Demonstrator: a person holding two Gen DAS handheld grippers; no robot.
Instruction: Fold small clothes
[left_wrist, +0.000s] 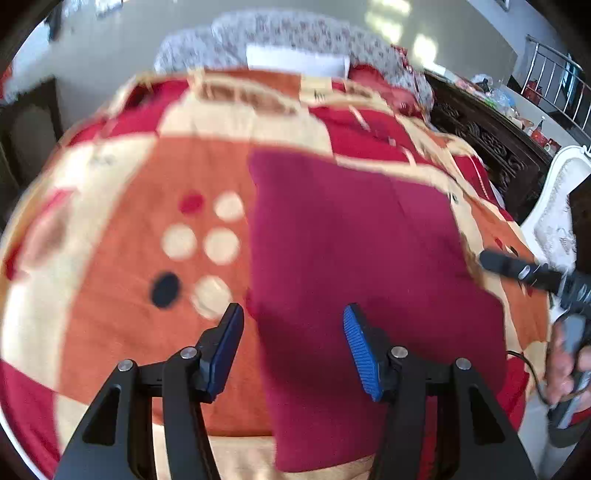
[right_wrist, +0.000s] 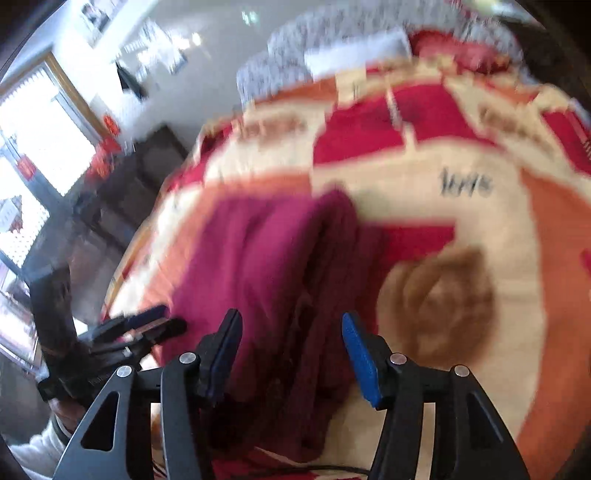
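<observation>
both tongs, left (left_wrist: 293, 349) and right (right_wrist: 291, 354), are spread and empty above the cloth (left_wrist: 351, 258); next fold needs a new grasp of its edge.

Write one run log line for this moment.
left gripper: open, empty | right gripper: open, empty | magenta garment: on blanket

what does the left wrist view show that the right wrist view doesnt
Only the left wrist view: a cluster of cream, red and black dots on the blanket's orange patch, a dark carved cabinet, a metal railing, and the right gripper entering from the right.

Only the right wrist view: a bright window, black lettering on the blanket, a brown swirl, and the left gripper at lower left.

Both: the magenta garment lying on the patterned blanket, with open jaws and nothing between them.
</observation>
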